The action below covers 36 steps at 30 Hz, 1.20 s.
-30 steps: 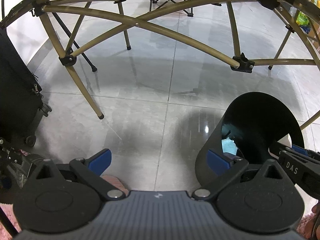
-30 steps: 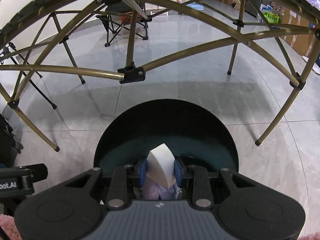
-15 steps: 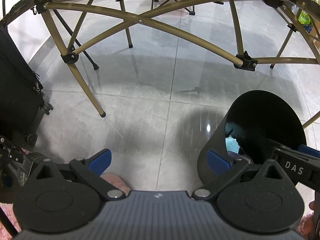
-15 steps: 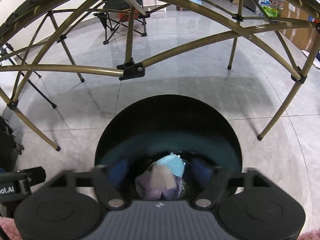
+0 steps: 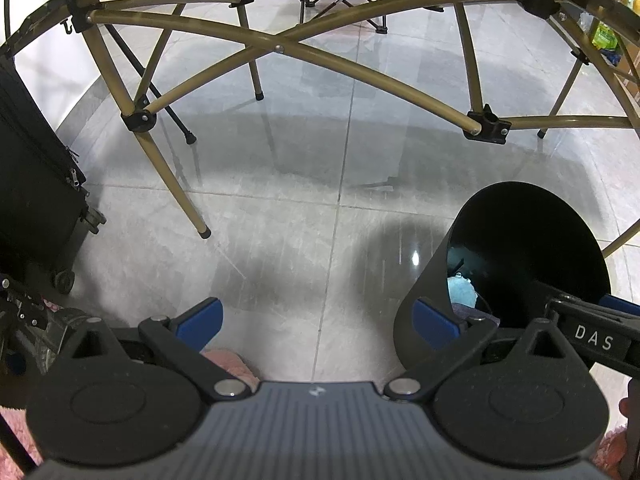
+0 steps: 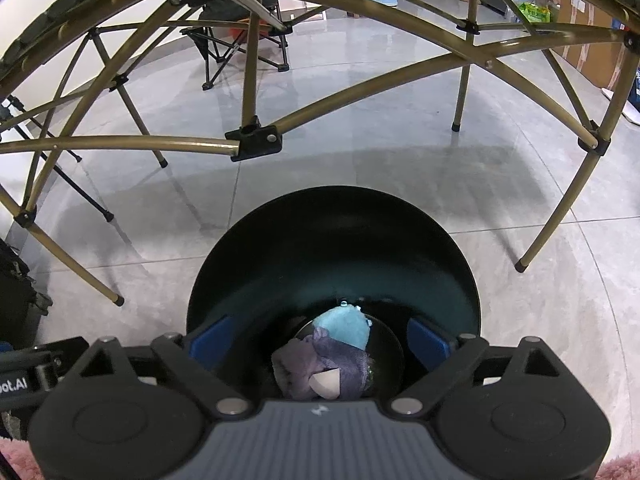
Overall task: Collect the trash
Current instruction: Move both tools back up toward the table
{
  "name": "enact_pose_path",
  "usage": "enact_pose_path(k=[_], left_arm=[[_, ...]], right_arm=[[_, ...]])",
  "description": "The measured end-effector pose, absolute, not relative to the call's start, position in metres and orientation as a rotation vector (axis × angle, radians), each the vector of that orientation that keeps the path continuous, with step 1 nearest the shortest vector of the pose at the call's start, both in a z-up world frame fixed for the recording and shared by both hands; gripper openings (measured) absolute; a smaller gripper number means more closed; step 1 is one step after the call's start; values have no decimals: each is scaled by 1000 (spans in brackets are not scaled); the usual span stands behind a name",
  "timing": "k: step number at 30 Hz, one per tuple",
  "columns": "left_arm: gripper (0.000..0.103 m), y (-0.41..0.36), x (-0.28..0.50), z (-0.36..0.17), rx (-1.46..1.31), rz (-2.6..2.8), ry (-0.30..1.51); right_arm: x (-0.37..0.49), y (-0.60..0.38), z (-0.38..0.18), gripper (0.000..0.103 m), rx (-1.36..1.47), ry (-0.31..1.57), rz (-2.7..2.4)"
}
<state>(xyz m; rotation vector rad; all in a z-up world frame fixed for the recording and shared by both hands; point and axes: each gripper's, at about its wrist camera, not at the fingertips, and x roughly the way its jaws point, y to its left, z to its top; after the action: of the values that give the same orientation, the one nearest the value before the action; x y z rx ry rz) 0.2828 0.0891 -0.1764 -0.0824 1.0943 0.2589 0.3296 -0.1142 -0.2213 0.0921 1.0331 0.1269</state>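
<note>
A black round bin [image 6: 332, 240] stands on the grey tile floor directly under my right gripper [image 6: 320, 338]. Its jaws are opening wide and nothing is between them. At the bin's bottom lie a white wedge of trash [image 6: 326, 384], purple crumpled pieces [image 6: 340, 360] and a light blue piece [image 6: 346, 326]. In the left wrist view the same bin [image 5: 424, 320] stands at the right, with the light blue piece [image 5: 460, 292] showing inside. My left gripper [image 5: 316, 316] hangs open over bare floor, and its right fingertip overlaps the bin's near wall.
Olive folding-table legs [image 5: 172, 184] and cross braces [image 6: 360, 92] arch over the floor around the bin. A black wheeled suitcase [image 5: 36, 184] stands at the left. A folding chair [image 6: 236, 40] sits farther back. Pink rug fringe [image 5: 228, 360] lies near the bottom edge.
My right gripper, shut on the white wedge a second ago, has opened its jaws. The wedge has dropped into the bin onto the purple pieces. The left gripper stays still.
</note>
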Motion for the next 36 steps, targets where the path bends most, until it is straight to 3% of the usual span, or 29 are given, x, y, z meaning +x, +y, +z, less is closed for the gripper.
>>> enact_pose_path(k=[11,28,36], left_arm=[[103,85,276,-159,-95,224,1022],[103,82,267,-81,-160,185,774],[103,78,279,-47,-143,182,711]], right_arm=[[322,-118,-202,95,76,950,144],[300,-152,-111,100,84,532,151],[316,-164,-73,103,57,428,182]])
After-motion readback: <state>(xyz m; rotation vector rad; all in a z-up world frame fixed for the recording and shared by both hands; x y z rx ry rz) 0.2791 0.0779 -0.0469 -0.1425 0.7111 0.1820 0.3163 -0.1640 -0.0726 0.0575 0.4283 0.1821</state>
